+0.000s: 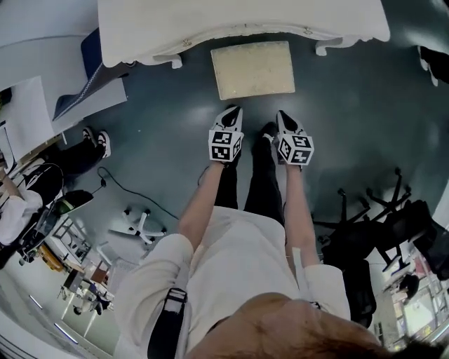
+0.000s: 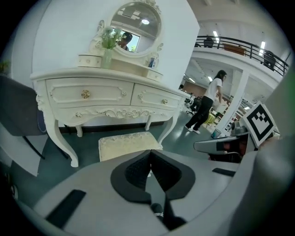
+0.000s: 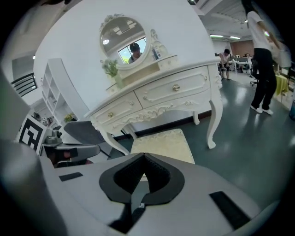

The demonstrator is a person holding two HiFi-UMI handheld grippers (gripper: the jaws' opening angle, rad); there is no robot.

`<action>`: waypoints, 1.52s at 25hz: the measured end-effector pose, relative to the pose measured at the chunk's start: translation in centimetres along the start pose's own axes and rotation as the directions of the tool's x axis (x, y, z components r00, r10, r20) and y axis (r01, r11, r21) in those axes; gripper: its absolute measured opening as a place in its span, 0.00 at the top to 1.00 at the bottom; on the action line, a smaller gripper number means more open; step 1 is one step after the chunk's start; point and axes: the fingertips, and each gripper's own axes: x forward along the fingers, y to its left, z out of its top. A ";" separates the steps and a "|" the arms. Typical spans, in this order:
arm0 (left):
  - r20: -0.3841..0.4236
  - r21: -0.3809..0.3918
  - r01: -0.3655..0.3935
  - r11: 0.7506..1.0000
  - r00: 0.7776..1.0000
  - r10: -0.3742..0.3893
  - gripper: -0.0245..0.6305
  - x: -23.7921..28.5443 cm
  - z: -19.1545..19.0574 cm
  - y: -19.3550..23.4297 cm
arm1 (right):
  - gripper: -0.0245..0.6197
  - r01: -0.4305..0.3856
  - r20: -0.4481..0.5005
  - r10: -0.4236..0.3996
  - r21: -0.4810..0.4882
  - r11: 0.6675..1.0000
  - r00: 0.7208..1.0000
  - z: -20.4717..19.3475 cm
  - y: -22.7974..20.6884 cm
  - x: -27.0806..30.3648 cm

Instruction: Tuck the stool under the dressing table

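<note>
We hold the left tongs and the right tongs clenched on nothing, side by side. The stool stands on the floor ahead of them, between the front legs of the tabletop, mostly outside its front edge.

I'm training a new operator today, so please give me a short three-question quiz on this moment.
1. True or false: the left gripper is clamped on the stool.
2. The stool stands: A) on top of the dressing table; B) on the floor in front of it; C) tipped on its side.
3. Fill in: the jaws of the left gripper and the right gripper are both ____.
Key: 1 false; 2 B; 3 shut.
</note>
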 end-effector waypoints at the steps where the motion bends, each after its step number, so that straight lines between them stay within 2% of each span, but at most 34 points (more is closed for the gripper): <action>1: 0.000 -0.011 -0.018 1.000 1.000 0.018 0.94 0.6 -0.7 0.3 | 0.90 -0.010 -0.015 0.010 -0.012 1.000 1.000 -0.6 -0.7 0.5; 7: -0.011 -0.089 -0.141 0.986 0.990 0.140 0.94 4.2 -6.6 1.6 | 0.90 -0.054 -0.091 0.048 -0.064 0.996 0.995 -4.7 -5.5 3.2; 15: -0.021 -0.115 -0.187 0.976 0.982 0.186 0.94 8.5 -13.2 4.2 | 0.90 -0.031 -0.087 0.024 -0.083 0.996 0.996 -9.0 -9.9 7.0; 18: -0.002 -0.123 -0.194 0.973 0.981 0.195 0.94 10.4 -14.5 5.3 | 0.90 -0.013 -0.062 0.008 -0.079 0.997 0.998 -10.1 -11.2 9.1; 22: -0.015 -0.114 -0.198 0.974 0.980 0.197 0.94 12.2 -16.8 6.4 | 0.90 0.017 -0.063 -0.021 -0.067 0.998 0.998 -11.9 -11.9 11.8; 28: -0.013 -0.149 -0.201 0.968 0.979 0.201 0.94 15.2 -19.0 8.1 | 0.89 0.009 -0.073 -0.014 -0.070 0.998 0.997 -13.9 -12.6 15.8; 34: -0.008 -0.198 -0.203 0.959 0.979 0.206 0.94 17.5 -19.9 10.7 | 0.89 0.008 -0.083 -0.015 -0.094 0.996 0.996 -14.3 -13.2 19.7; 38: 0.008 -0.227 -0.200 0.953 0.978 0.207 0.94 18.1 -19.5 10.9 | 0.89 -0.004 -0.086 -0.006 -0.120 0.993 0.996 -13.7 -13.6 20.3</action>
